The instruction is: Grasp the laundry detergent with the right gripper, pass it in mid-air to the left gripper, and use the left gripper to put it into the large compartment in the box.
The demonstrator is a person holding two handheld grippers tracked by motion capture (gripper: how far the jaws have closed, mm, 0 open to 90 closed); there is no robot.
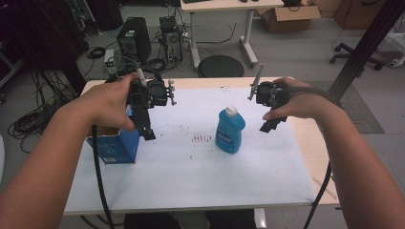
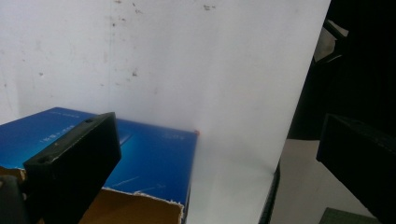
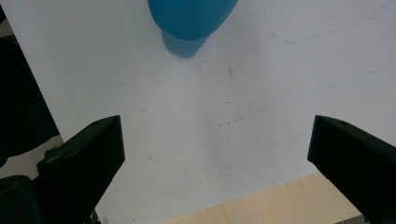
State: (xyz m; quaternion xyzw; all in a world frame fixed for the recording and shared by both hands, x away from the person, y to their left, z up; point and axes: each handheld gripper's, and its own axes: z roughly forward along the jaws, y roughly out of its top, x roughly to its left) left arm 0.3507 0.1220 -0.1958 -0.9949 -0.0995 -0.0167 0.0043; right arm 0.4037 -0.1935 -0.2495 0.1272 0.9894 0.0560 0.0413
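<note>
A white sheet (image 1: 191, 167) covers the table in the high view, with cables and computer cases on the floor beyond. A blue bottle (image 1: 229, 130) stands upright at centre, a blue box (image 1: 116, 145) at left. The right gripper (image 1: 271, 125) hangs just right of the bottle, nearer than the left gripper (image 1: 147, 133) over the box.

In the left gripper view, wide jaws frame the box (image 2: 154, 158) at lower left.

In the right gripper view, wide empty jaws point at the sheet; the bottle (image 3: 191, 18) sits at the top edge, ahead and left.
</note>
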